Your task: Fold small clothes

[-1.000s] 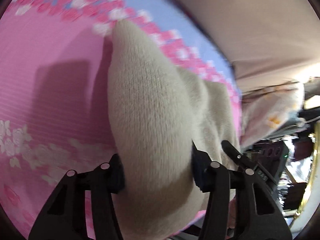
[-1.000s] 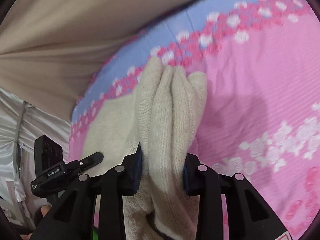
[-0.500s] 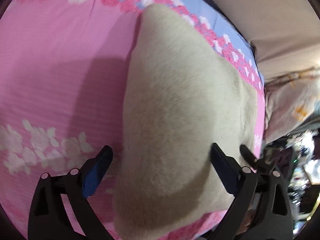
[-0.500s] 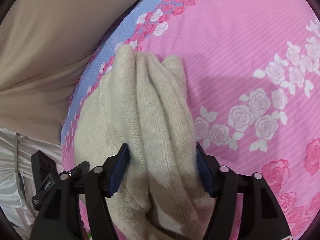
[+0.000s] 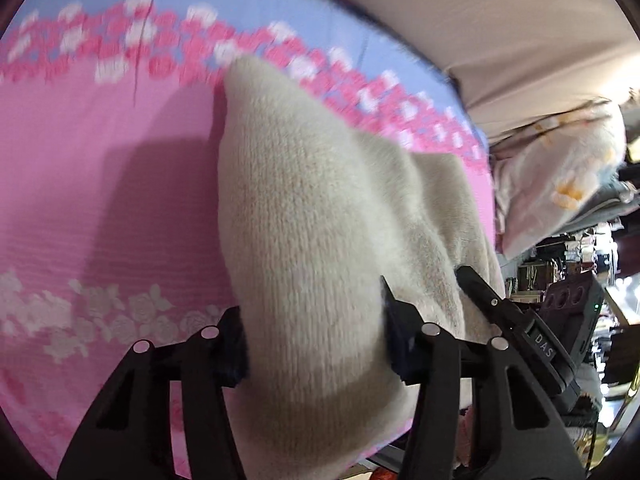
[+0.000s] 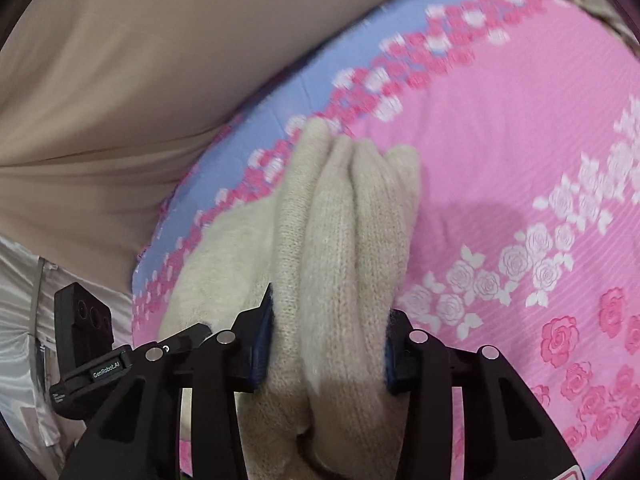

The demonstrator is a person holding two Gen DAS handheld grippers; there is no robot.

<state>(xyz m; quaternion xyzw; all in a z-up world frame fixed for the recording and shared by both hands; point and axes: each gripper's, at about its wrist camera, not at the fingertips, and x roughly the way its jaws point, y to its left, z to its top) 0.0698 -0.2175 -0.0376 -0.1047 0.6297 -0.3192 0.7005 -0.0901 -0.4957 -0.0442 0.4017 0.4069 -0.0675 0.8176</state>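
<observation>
While both my grippers sit at the near edge of the bed, the knit (image 5: pixel 312 240) runs straight away from me, long axis pointing at the blue border (image 5: pixel 280 4) on the far side. Left gripper (image 5: pixel 314 344) has just been closing and its pads are now clamped on a thick fold of the cream knit, jaws abt halfway. Right gripper (image 6: pixel 328 344) same deal, just been closing, now squeezing a bunched stack of 3-4 ridges of the knit (image 6: pixel 348 220), also roughly half open bc the wad is fat.

Knit lies on the pink sheet (image 5: pixel 100 200), near end lifted in my jaws, far tip resting by the rose band. Looks like one garment shared btwn both hands, left gripper visible just beside the right one in the right cam. Imo next move is carrying the near edge fwd over the far tip, so both hands need to travel together along that axis or the fold goes crooked.
</observation>
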